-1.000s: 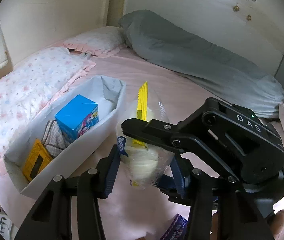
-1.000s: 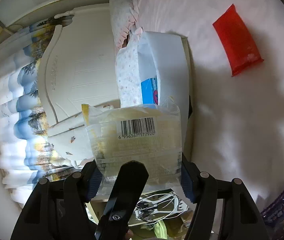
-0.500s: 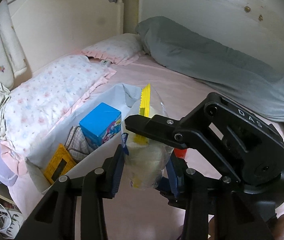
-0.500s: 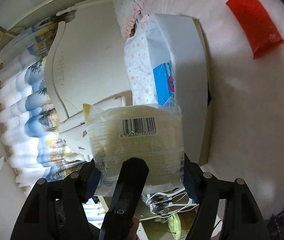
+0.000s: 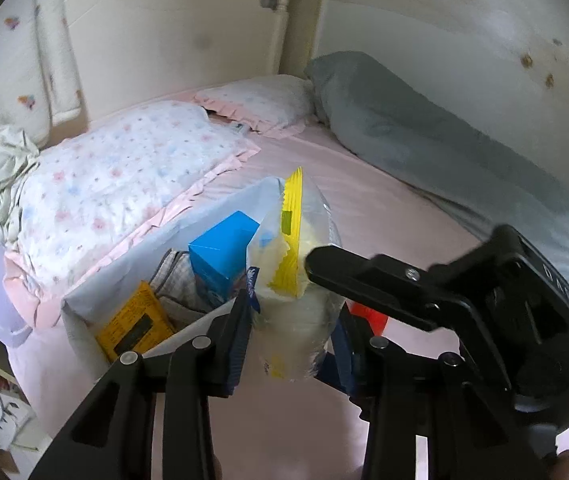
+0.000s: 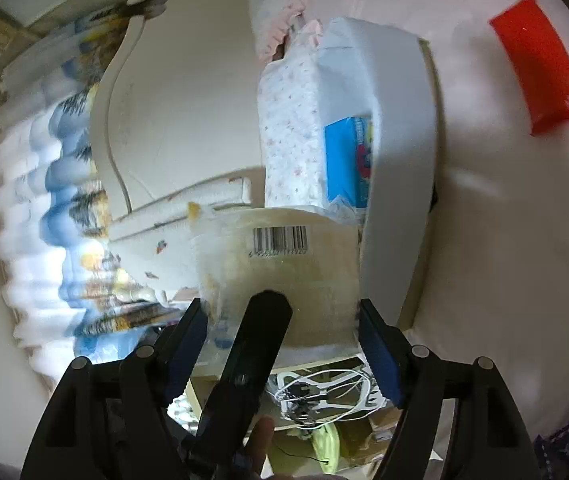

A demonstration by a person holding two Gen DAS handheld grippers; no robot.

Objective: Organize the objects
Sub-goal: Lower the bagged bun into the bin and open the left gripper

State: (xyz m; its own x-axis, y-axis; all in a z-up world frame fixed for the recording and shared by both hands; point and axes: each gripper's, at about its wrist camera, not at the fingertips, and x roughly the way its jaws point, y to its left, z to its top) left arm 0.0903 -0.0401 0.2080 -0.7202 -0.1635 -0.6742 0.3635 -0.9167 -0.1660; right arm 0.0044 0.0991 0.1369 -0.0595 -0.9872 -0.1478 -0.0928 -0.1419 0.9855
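- Together, we hold one clear packet point(image 5: 284, 280) between both claws, above the near edge of the white bin point(image 5: 188, 320) on the pink bed point(image 5: 384, 208).
- Our left gripper point(image 5: 290, 332) has its blue pads pressed against the packet's two narrow sides, closed on it.
- Our right gripper point(image 6: 282, 336) clamps the packet's wide faces (seen from the left camera as a black finger point(image 5: 364, 280) crossing the yellow seal); its pads are spread wide but tight against the wrapper, barcode point(image 6: 280, 236) facing us.
- Inside the bin we see a blue box point(image 5: 224, 256), a yellow pack point(image 5: 136, 324) and a checked cloth point(image 5: 172, 276).
- A red pouch point(image 6: 540, 68) lies on the sheet beyond the bin, well apart from it.
- Floral pillows point(image 5: 124, 184) lie just beside the bin's far side; a grey bolster point(image 5: 444, 152) runs along the wall.
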